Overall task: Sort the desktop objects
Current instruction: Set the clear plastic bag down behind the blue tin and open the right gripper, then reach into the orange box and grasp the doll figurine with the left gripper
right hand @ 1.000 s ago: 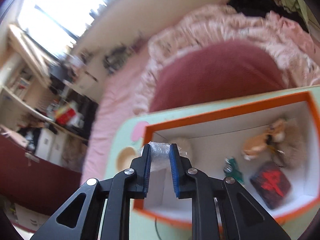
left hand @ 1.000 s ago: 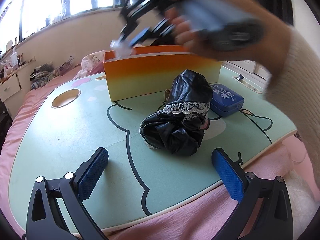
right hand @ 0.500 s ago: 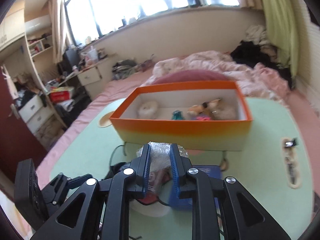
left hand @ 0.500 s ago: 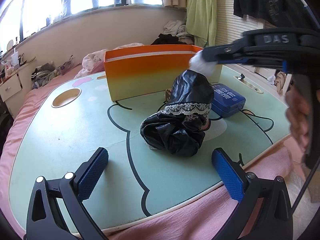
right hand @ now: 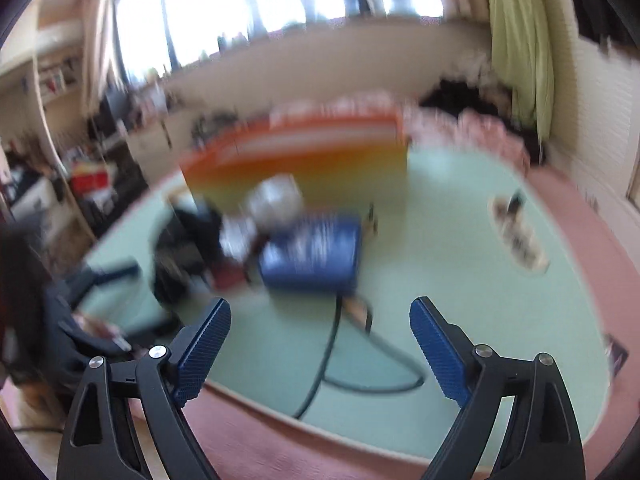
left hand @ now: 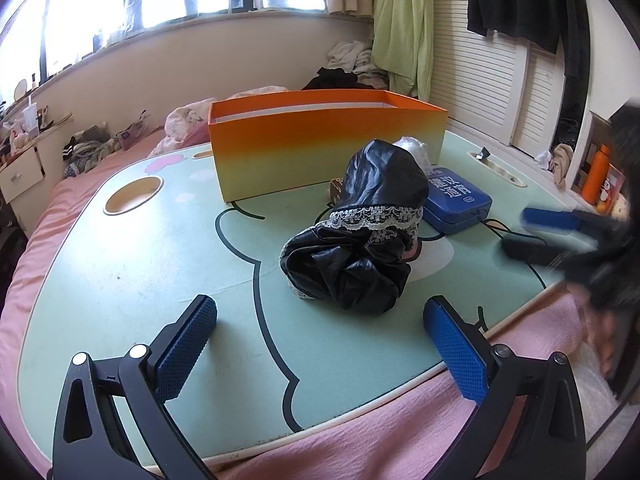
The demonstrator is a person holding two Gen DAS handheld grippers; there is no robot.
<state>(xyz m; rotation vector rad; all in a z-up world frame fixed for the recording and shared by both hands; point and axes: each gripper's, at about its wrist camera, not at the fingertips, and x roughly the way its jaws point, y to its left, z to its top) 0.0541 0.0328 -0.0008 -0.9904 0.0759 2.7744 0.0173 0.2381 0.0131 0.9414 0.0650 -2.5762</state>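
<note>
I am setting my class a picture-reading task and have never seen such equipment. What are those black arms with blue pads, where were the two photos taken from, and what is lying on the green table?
A person holds two hand tools, each with a camera looking along its fingers. One picture comes from the left gripper, the other, blurred, from the right gripper. Both stand open, holding nothing. On the green cartoon-printed table lie a crumpled black lace-trimmed cloth, a flat blue tin, a clear crinkled plastic wrapper, a black cable and an open orange-to-yellow cardboard box.

green curtain (left hand: 404, 28), orange bottle (left hand: 595, 174), pink bedding (left hand: 360, 444)
</note>
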